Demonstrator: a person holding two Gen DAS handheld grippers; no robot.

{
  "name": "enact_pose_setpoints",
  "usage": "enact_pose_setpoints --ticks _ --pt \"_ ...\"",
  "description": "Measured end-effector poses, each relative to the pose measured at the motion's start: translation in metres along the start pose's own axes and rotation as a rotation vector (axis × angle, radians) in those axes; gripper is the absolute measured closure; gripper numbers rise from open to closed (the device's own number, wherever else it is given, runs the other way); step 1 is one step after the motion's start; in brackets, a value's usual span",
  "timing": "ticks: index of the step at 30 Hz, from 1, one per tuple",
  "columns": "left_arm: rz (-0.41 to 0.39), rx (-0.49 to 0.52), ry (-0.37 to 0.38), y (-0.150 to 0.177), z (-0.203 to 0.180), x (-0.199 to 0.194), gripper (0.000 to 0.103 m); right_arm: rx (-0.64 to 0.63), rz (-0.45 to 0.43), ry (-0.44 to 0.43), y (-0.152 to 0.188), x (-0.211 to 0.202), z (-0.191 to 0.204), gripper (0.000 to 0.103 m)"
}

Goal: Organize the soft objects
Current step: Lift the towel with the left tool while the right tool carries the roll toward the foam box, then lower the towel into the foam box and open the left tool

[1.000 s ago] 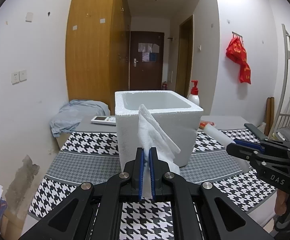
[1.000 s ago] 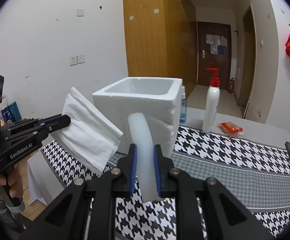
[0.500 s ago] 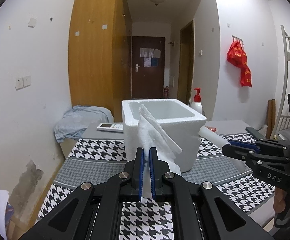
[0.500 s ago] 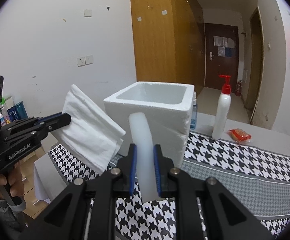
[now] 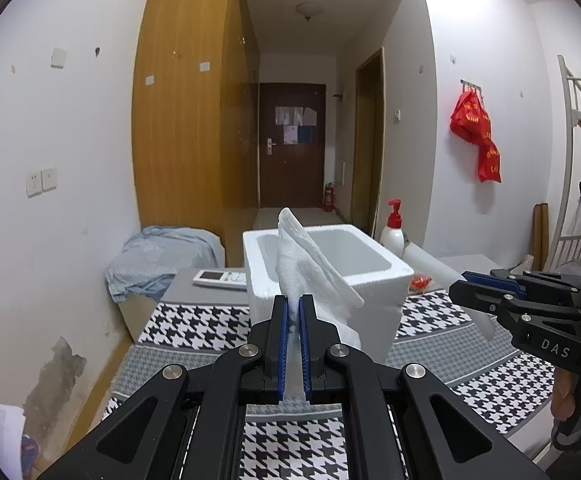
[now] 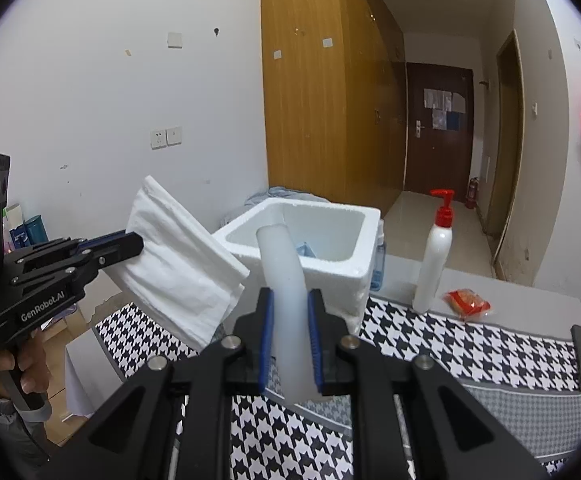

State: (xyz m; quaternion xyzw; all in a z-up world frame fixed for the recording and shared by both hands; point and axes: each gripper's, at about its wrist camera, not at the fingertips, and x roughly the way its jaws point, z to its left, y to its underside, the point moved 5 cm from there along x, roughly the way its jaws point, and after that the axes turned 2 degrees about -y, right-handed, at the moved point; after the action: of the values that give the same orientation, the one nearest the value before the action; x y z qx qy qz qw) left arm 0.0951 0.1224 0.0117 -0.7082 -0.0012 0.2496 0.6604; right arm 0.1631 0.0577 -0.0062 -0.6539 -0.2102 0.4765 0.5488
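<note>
Two soft things aloft, not yet in the foam box [image 6: 298,236]: folded cloth [image 5: 310,276] pinched in left gripper [image 5: 294,316], foam tube [image 6: 284,280] clamped in right gripper [image 6: 289,312]. Something blue already inside; both drops remaining, seemingly.

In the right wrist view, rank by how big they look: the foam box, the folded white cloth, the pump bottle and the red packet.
1. Foam box and folded white cloth: alike, and the cloth is nearer, so unranked.
2. Pump bottle.
3. Red packet.
</note>
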Motion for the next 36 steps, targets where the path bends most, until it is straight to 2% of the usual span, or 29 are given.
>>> enact_pose_setpoints --ticks 13,28,36 --pt "-0.027 0.008 -0.001 -0.029 0.007 0.006 0.097 0.001 -0.01 0.013 -0.021 0.008 -0.009 0.084" --pt "-0.032 0.017 -0.001 -0.05 0.011 0.031 0.097 0.015 -0.003 -0.024 -0.033 0.018 -0.011 0.084" --pt "-0.03 -0.004 0.017 -0.06 0.014 0.048 0.097 0.019 -0.002 -0.008 -0.034 0.021 -0.017 0.084"
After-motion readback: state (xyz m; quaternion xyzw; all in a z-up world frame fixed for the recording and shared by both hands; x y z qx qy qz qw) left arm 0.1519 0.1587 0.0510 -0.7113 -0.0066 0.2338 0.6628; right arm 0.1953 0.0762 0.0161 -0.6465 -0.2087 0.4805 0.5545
